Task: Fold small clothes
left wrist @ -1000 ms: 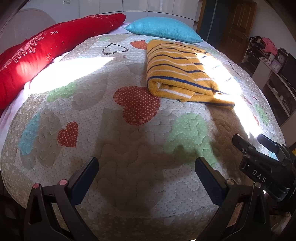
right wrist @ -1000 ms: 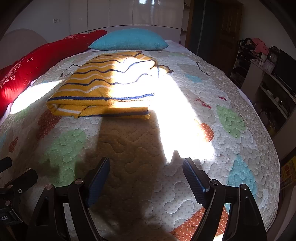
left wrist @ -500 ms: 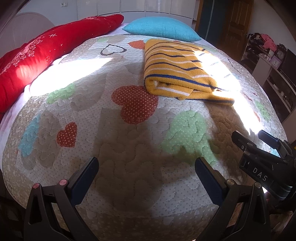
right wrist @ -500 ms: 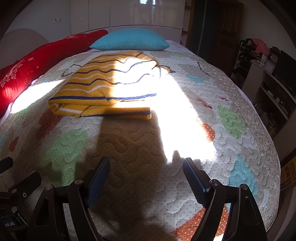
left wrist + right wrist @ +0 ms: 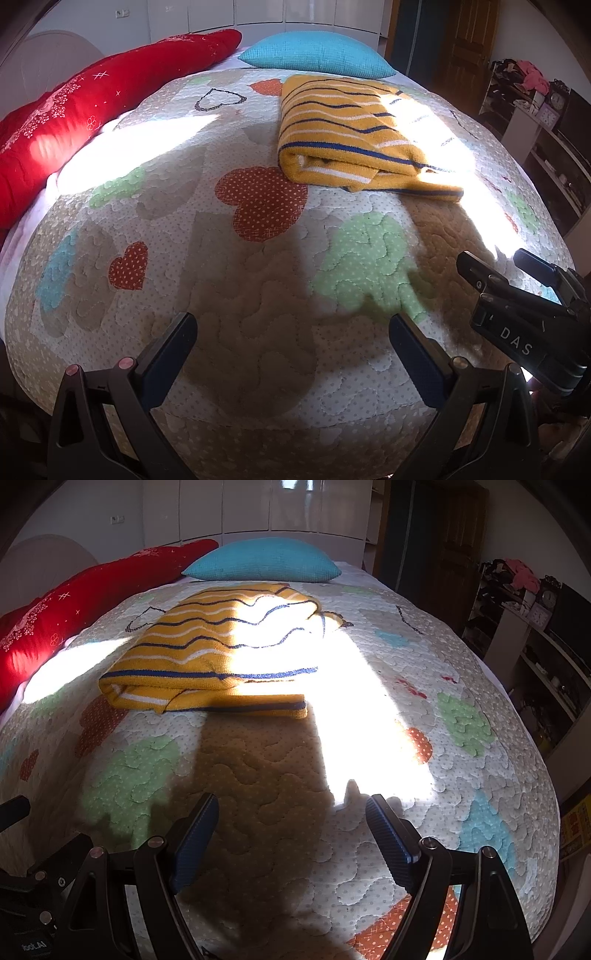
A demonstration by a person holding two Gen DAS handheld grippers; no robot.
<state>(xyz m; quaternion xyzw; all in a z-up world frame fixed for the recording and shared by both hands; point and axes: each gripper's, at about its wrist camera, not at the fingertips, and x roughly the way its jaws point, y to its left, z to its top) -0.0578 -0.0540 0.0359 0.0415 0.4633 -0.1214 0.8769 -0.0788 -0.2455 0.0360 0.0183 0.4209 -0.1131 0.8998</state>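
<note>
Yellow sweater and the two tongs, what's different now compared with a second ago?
Very little. The left tongs drifted slightly, so the sweater sits a touch lower in their view; in the right tongs' view it hardly shifts. Nothing was taken hold of or let go. Both tongs stay open and empty over the quilt, and the sweater stays folded in front of the blue pillow.

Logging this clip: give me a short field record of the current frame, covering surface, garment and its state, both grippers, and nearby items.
surface: quilted bedspread with heart patches
garment: yellow striped sweater, folded into a stack, lying on the quilt partly in sunlight
left gripper: open, holding nothing, low over the near end of the bed, apart from the sweater
right gripper: open, holding nothing, also short of the sweater
nearby: teal pillow beyond the sweater; red bolster along the left side
fold status: looks done
</note>
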